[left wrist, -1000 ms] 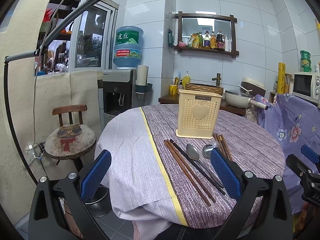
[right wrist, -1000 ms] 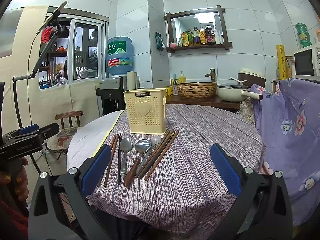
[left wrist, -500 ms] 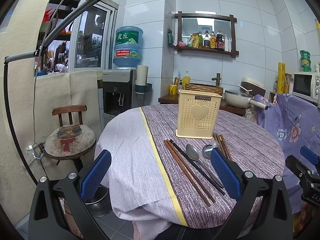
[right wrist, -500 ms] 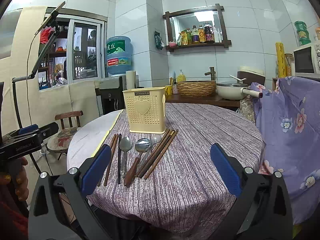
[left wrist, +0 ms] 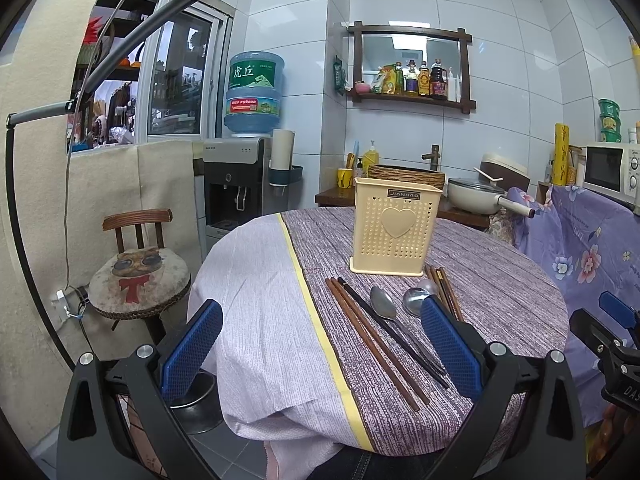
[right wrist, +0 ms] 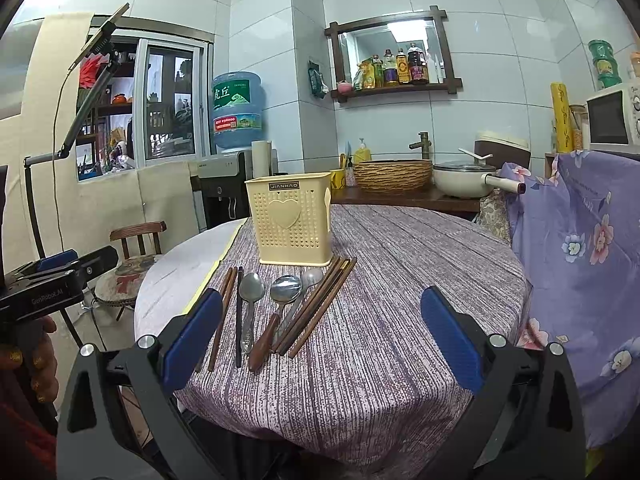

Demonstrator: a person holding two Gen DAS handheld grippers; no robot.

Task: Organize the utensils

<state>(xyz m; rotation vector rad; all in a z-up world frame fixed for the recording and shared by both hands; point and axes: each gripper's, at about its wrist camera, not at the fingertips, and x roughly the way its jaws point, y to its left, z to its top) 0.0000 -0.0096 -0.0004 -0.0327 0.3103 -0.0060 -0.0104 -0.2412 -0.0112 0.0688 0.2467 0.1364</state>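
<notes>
While nothing has yet been lifted, both claws hang at the near edge of the round counter covered in a purple-striped cloth (right wrist: 400, 280), so the work appears to be at its opening step. Nearest in each wrist view stand the blue-padded fingers: the left claw (left wrist: 320, 354) has its jaws wide apart and empty, and the right claw (right wrist: 320, 354) is likewise spread wide with nothing between its pads.

Just beyond them, a row of utensils lies flat on the cloth. From left to right in the right wrist view: a pair of brown wooden chopsticks (right wrist: 221, 312), a single black chopstick (right wrist: 239, 316), a plain steel spoon (right wrist: 251, 300), a steel spoon with a brown wooden handle (right wrist: 276, 312), a third steel spoon (right wrist: 308, 284) partly tucked beside it, and a bundle of brown chopsticks (right wrist: 320, 306) angled toward the far right.

Farther back, touching none of them as far as can be told, stands the cream perforated plastic utensil holder with a heart on its front (right wrist: 294, 220), upright and seemingly empty.

The next move likely calls for lowering one claw over a near handle end, closing on it, and tipping the piece upright to drop it into the holder. The thin chopsticks lying flat may be hard to pinch.
</notes>
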